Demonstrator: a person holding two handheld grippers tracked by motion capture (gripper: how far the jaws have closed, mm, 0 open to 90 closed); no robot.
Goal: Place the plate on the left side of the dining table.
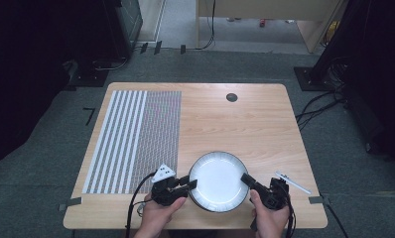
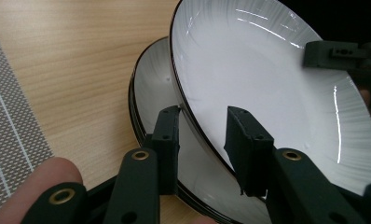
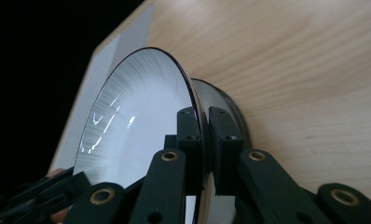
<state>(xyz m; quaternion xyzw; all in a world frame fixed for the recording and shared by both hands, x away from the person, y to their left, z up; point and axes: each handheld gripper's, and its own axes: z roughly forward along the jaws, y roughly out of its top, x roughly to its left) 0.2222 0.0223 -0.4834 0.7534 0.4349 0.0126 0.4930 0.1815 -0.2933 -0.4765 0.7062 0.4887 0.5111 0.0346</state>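
Here, right tool [image 3: 204, 140] clamped on top plate [image 3: 137, 126] rim, left tool [image 2: 202, 144] parted astride it, no legible writing.

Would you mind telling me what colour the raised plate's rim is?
The plate is white with a thin black rim, clearest in the left gripper view.

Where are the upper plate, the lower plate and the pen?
upper plate [image 2: 267, 88], left gripper view, on its white inner face.
lower plate [image 2: 153, 88], left gripper view, on its exposed inner face.
pen [image 1: 295, 183], high view, on its shaft.
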